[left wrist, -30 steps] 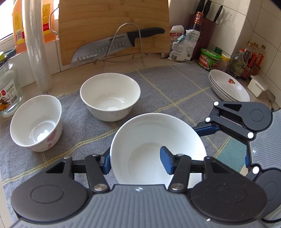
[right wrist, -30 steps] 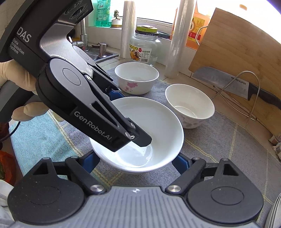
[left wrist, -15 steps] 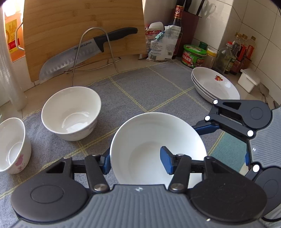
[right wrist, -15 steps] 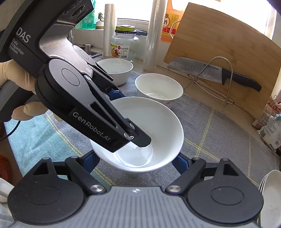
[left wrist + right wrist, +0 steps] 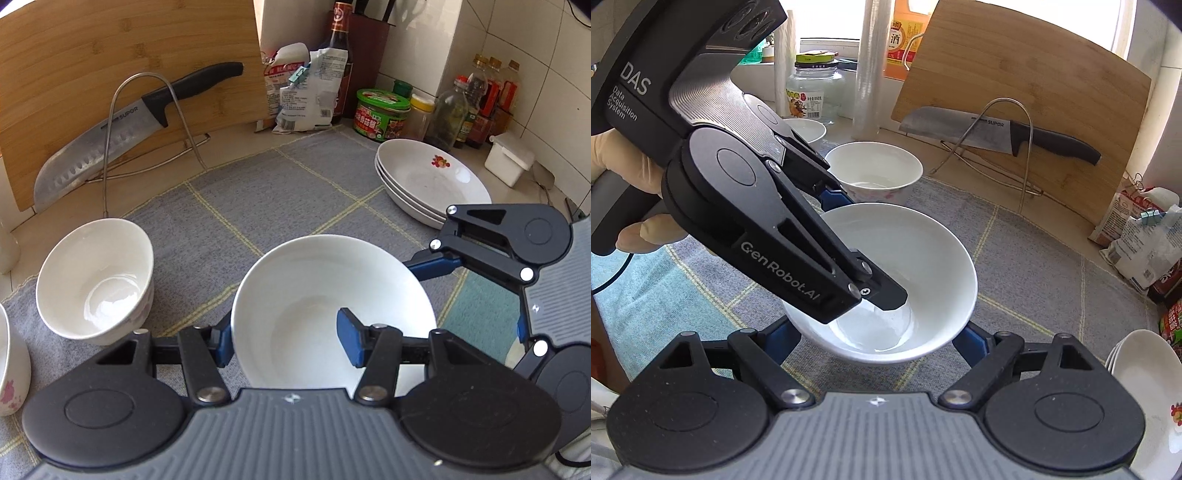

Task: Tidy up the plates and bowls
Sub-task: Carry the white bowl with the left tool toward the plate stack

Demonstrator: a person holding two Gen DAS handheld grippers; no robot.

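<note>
The left gripper (image 5: 288,341) is clenched on the near wall of a plain white bowl (image 5: 325,291), one blue pad outside the rim and the other inside the basin, and the right gripper (image 5: 875,334) takes the same bowl from the opposite side, its two blue fingers spread against the outer wall low down (both tools share this one bowl). In the right wrist view a gloved hand (image 5: 624,177) grips the left tool's handle, and that tool's black finger reaches down into the bowl's basin. The bowl sits over a grey checked mat (image 5: 258,192); whether it touches the mat cannot be told. To its left stands a deeper white bowl (image 5: 96,280), and at the frame's edge a bowl with pink flowers (image 5: 11,373). To the right rear lies a stack of shallow plates (image 5: 428,181), the top one bearing a small red motif. Behind the mat, a cleaver (image 5: 140,125) rests in a wire rack (image 5: 147,122) against a bamboo cutting board (image 5: 110,55), with sauce bottles (image 5: 476,103) in the corner.
</note>
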